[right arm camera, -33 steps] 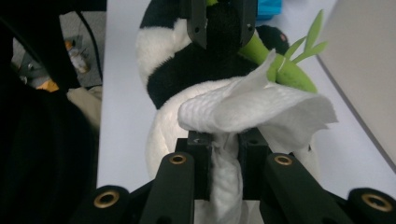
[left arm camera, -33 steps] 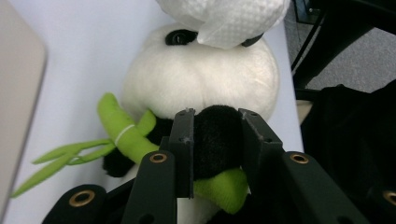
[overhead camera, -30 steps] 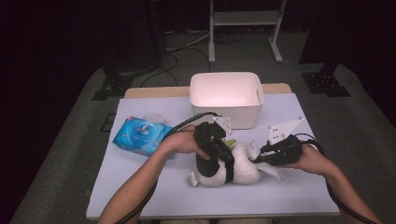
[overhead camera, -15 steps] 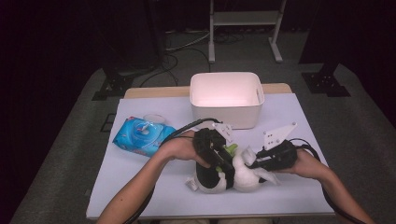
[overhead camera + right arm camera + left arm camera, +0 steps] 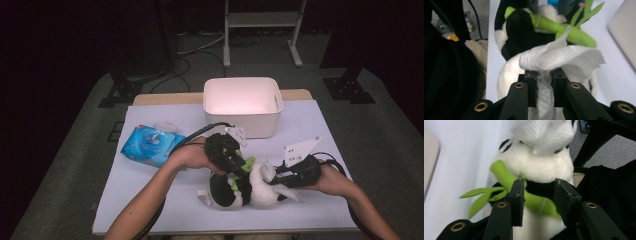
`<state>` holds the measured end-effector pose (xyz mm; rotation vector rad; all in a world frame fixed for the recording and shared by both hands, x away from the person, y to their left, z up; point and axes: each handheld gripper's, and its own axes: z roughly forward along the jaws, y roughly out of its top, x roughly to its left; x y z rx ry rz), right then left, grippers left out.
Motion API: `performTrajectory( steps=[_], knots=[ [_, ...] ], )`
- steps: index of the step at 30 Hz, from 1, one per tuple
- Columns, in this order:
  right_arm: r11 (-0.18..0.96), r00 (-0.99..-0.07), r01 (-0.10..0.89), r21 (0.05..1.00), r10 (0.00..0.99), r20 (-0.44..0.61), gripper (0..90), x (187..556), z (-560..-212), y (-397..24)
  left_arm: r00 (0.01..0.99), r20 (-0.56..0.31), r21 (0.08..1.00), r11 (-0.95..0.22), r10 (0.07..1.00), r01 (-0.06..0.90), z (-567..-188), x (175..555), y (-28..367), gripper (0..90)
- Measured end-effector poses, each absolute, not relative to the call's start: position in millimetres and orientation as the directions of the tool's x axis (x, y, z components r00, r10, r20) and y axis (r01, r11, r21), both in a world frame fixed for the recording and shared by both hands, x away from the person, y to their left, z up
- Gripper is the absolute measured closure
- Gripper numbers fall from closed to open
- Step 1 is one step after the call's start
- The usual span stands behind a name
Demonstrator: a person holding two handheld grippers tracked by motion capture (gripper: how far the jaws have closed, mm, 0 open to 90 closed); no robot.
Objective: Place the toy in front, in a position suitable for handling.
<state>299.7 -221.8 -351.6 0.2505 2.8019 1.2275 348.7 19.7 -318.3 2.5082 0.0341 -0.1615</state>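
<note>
- The plush panda (image 5: pixel 235 187) lies near the near edge of the tabletop (image 5: pixel 150 200), between your two hands. It looks soft and light, so it will squash and roll under a push rather than resist.
- Your right tongs (image 5: pixel 543 75) are clenched on a white wipe (image 5: pixel 559 58), which is thin and limp. Grip it low, as now, or it will slip out as you rub.
- Your left tongs (image 5: pixel 541 192) have just been easing apart. The panda's green bamboo stalk (image 5: pixel 534 203) sits between the jaws, and I cannot tell whether the pads press on it. Take hold there or on the black arm, since the round body gives little purchase.
- Further off stand the blue wipes pack (image 5: pixel 150 145) at left and the white bin (image 5: pixel 242 107) at the far side.
</note>
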Motion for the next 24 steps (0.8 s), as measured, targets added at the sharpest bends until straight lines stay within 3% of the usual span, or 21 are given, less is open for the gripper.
performTrajectory(
  steps=[13, 24],
  knots=[
    [0.649, -0.978, 0.151, 0.745, 0.21, 0.015, 78.4, 310.6, -352.0, -225.4, 0.993, -0.114, 0.569, -0.819, 0.013, 0.077, -321.1, 354.0, 17.3, 60.3],
    [0.673, -0.983, 0.151, 0.724, 0.179, 0.038, 78.6, 302.7, -362.7, -221.8, 0.991, -0.134, 0.544, -0.835, 0.015, 0.086, -332.8, 354.7, 3.7, 53.5]
  ],
)
